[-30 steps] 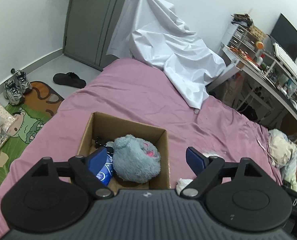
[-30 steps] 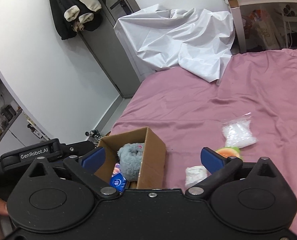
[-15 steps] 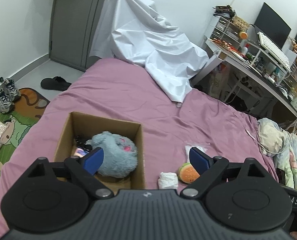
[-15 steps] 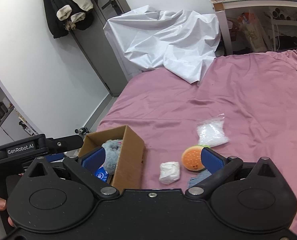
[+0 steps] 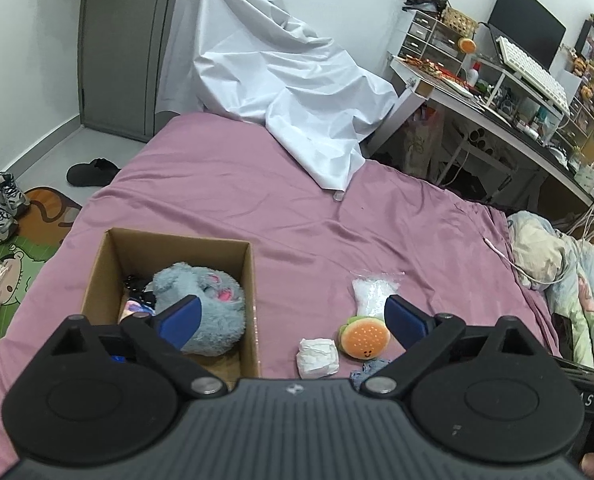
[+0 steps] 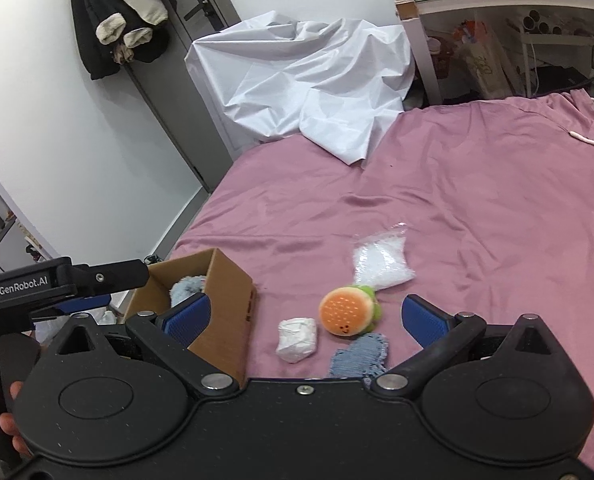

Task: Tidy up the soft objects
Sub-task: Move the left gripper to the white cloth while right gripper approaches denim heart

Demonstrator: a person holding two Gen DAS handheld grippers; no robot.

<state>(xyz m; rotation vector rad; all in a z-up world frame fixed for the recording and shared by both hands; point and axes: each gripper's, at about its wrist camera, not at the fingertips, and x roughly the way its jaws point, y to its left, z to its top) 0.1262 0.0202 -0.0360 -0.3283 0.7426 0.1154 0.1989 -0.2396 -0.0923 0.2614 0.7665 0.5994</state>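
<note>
A cardboard box [image 5: 109,264] [image 6: 227,304] stands on the pink bed and holds a grey plush [image 5: 207,308] [image 6: 185,290] and small dark items. To its right on the sheet lie a hamburger plush [image 5: 365,336] [image 6: 347,312], a white wad [image 5: 317,358] [image 6: 297,338], a clear bag of white filling [image 5: 373,292] [image 6: 381,264] and a blue denim scrap [image 6: 359,354]. My left gripper [image 5: 293,320] is open and empty, above the box's right wall. My right gripper [image 6: 305,318] is open and empty, just short of the wad and hamburger.
A white sheet [image 5: 281,92] [image 6: 309,80] is heaped at the bed's far end. A cluttered desk [image 5: 497,96] stands along the right. A folded quilt [image 5: 569,276] lies at the bed's right edge. Shoes [image 5: 1,204] and a mat are on the floor at the left.
Both grippers have shifted right, from over the box toward the loose items. The hamburger, wad, bag and denim scrap have come into fuller view. Both stay open.
</note>
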